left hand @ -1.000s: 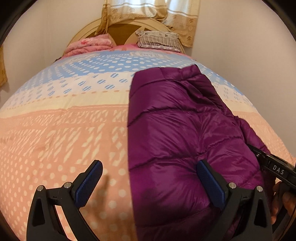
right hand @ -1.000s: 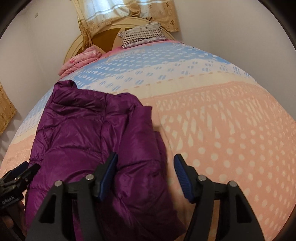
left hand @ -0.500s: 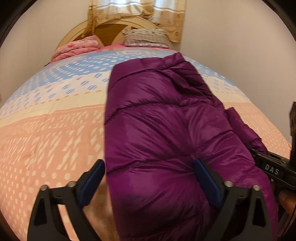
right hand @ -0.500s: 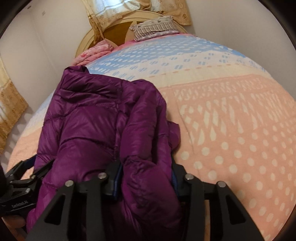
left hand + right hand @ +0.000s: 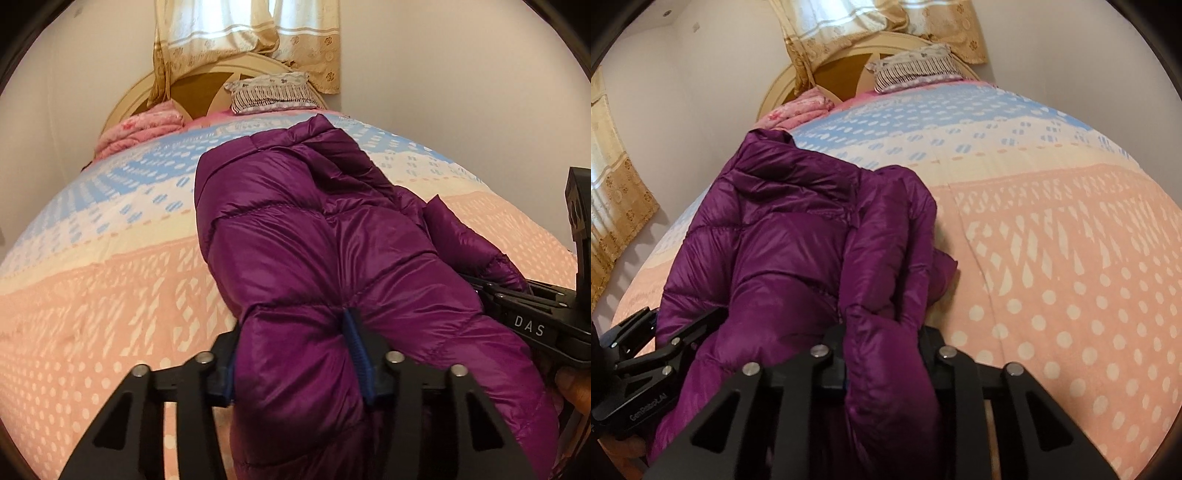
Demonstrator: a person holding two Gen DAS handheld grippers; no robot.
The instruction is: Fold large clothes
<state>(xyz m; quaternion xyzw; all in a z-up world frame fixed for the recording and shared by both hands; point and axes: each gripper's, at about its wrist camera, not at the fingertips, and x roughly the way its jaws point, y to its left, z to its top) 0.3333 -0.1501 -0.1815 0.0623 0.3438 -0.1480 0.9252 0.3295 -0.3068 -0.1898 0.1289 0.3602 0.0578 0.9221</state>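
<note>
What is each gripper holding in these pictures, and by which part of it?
Both hold the purple puffer jacket. The left gripper, jaws just closing, pinches a padded fold at its near end; the right gripper clamps a bunched fold along its right side.

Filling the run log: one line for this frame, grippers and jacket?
left gripper: closing, pinching purple jacket hem | right gripper: closing, pinching jacket fold | jacket: on bed quilt, not yet folded

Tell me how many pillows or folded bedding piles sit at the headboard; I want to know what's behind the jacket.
2: a striped pillow on the right against the headboard, and pink folded bedding on the left. The purple jacket may hide more.
</note>
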